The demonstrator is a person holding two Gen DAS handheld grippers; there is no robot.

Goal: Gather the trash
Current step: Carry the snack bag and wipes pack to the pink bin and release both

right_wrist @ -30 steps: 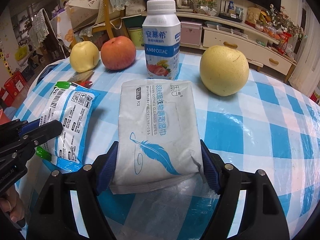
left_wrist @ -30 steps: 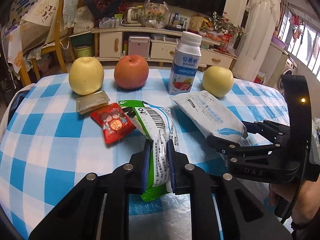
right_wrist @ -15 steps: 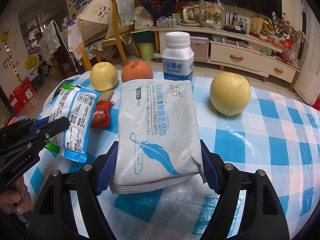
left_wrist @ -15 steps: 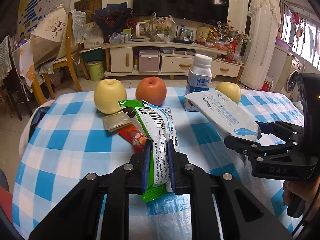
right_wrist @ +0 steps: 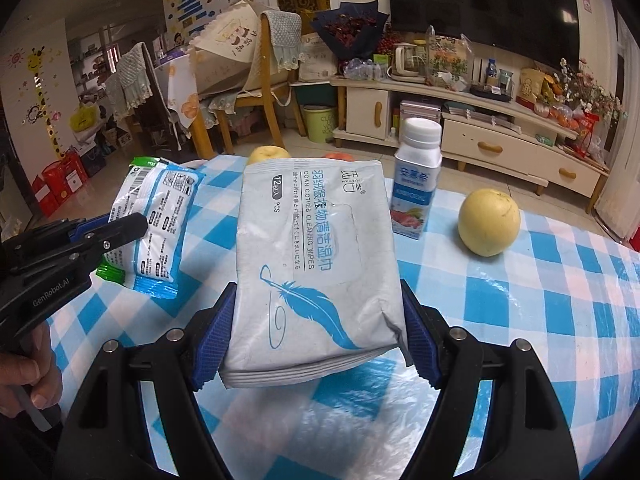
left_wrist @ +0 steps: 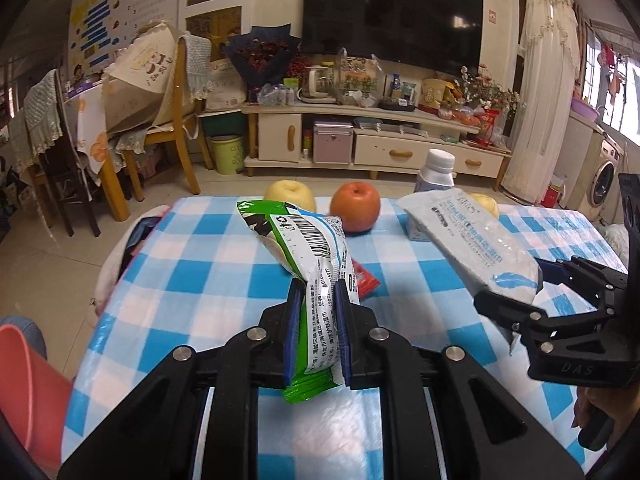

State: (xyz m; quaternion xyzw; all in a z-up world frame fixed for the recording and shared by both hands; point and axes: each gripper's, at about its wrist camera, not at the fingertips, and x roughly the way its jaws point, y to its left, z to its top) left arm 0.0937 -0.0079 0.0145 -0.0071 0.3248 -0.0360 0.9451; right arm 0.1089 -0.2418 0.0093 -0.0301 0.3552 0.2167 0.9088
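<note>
The left gripper (left_wrist: pixel 318 332) is nearly closed, its blue pads pinching the lower end of a green and white wrapper (left_wrist: pixel 316 264). The wrapper rises toward twelve o'clock in the left wrist view, clear of the tabletop (left_wrist: pixel 192 264), which has a blue and white checked cloth. In the right wrist view the same wrapper (right_wrist: pixel 156 220) shows at nine o'clock, with the left gripper (right_wrist: pixel 132 226) closed on its edge and a hand (right_wrist: pixel 28 372) at eight o'clock.

The right gripper (right_wrist: pixel 316 336) stands wide, its blue pads pressed against both sides of a grey pack of wipes (right_wrist: pixel 316 256) printed with a blue feather. The pack fills the middle of the right wrist view and is lifted off the cloth. From the left wrist view, the pack (left_wrist: pixel 468 240) and the right gripper (left_wrist: pixel 516 300) sit at three o'clock.

Past the wrapper, a small red packet (left_wrist: pixel 366 280) lies on the tabletop, partly hidden. Further toward twelve o'clock sit a yellow apple (left_wrist: pixel 290 194) and a red apple (left_wrist: pixel 356 206), side by side. A yogurt bottle (right_wrist: pixel 416 180) with a white cap stands upright at one o'clock from the pack, and a second yellow apple (right_wrist: pixel 489 222) rests beside it at two o'clock. A red bin (left_wrist: pixel 28 384) shows at eight o'clock, beside the tabletop.
</note>
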